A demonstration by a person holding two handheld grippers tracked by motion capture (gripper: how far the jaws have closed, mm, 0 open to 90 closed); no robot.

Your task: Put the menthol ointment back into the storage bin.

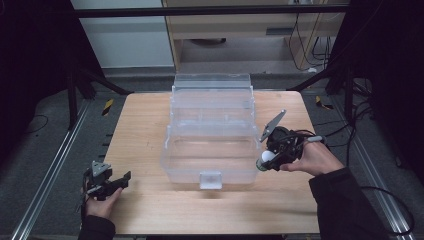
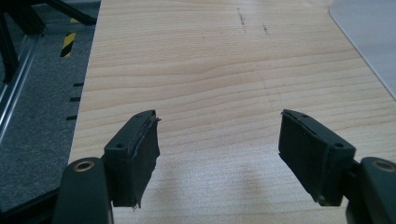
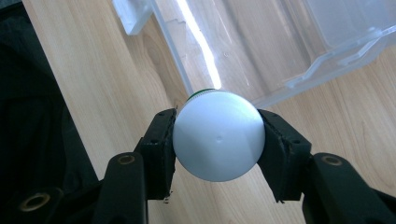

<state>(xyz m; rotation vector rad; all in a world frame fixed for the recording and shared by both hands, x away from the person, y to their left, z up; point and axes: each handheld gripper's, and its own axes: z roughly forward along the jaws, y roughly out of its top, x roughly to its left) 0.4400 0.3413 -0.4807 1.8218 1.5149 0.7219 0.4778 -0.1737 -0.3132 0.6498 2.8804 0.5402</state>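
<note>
Near the desk's right edge, the right gripper [image 1: 263, 161] is squeezing a white ball [image 3: 218, 142] beside the clear box [image 1: 210, 131]. Near the front left corner, the left gripper [image 2: 219, 154] is resting wide open, holding nothing.

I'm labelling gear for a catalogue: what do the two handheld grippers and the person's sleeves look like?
Both the left gripper and the right gripper are black, each topped by a grey three-cornered plate. Their fingers are blocky, faced with dark pads, bolted to rounded black arms. A cable trails from the right one. The sleeves are dark.

High view: above, facing fwd/down on table [image 1: 150, 200]. Tool cams ride low, close; all share the tabletop.
</note>
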